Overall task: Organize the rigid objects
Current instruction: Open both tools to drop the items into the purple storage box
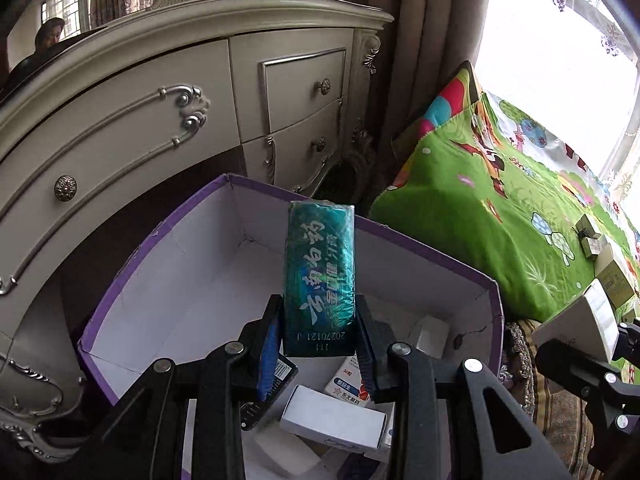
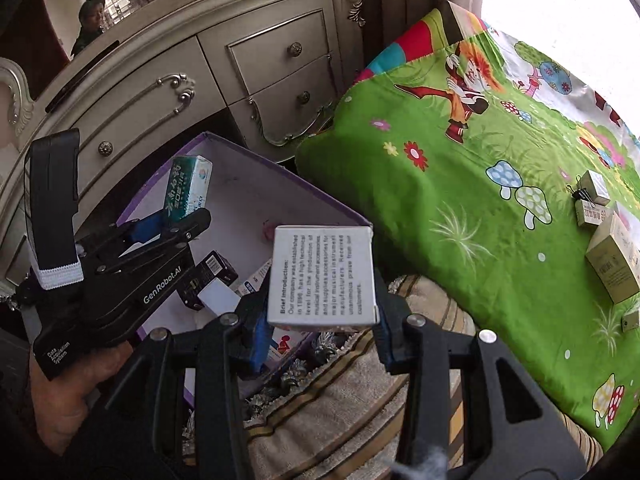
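Over the purple box (image 1: 494, 300), left wrist view: left gripper (image 1: 318, 328) has its jaws clamped on a teal toothpaste carton (image 1: 318, 276), held upright above the box interior. Carton face carries large Chinese script plus a stamped "20270121 J" and "111". Inside the box, below the carton: a plain white box (image 1: 334, 420), a red-and-white medicine pack (image 1: 346, 384), a dark barcoded box (image 1: 282, 372). Step in hand, by my read: drop-off of both items into the box. Next move calls for lowering the carton toward the bare floor of the box, then opening.

Right wrist view: right gripper (image 2: 322, 320) has jaws closed on a grey printed box (image 2: 323, 278), hanging at the box's near rim. Its text reads "Brief Introduction: Our company was established in 1996...". The left gripper's body shows "GenRobot.AI" and "Data Acquisition System". Right of the box, on the green bedspread (image 2: 400, 216), several tan cartons (image 2: 612, 260) are not yet collected. Right needs to shift inward past the rim before release.
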A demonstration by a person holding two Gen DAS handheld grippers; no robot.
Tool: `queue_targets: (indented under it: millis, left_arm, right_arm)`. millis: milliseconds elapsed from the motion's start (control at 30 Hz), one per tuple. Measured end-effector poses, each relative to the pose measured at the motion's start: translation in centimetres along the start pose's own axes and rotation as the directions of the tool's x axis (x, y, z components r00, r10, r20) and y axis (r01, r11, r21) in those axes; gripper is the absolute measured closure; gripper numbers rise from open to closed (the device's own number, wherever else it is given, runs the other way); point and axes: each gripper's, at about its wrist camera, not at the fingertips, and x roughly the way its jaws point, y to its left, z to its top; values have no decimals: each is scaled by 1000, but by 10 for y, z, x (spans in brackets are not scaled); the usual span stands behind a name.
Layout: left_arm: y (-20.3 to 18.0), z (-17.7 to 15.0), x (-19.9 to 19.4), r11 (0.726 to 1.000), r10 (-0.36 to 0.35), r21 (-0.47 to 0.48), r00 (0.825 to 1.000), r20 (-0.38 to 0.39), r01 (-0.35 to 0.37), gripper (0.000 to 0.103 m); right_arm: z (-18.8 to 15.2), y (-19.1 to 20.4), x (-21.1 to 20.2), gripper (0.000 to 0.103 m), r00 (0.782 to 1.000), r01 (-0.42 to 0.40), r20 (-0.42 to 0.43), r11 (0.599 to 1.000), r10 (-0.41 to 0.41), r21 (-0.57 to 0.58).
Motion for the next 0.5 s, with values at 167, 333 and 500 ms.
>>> queue_targets:
  millis: [167, 333, 500]
  left_arm:
    - [10, -2, 6, 1000, 29, -11, 999, -15, -29, 68]
    - [13, -3, 9, 998, 62, -10, 998, -25, -62, 67]
    - [10, -4, 11, 996, 89, 4, 995, -38, -89, 51]
  right_arm:
    - [-1, 17, 20, 57, 999, -22, -49, 998, 20, -51]
    - [-3, 22, 29, 55, 997, -29, -76, 997, 23, -76]
    - [-4, 19, 30, 32, 996, -41, -81, 997, 35, -62]
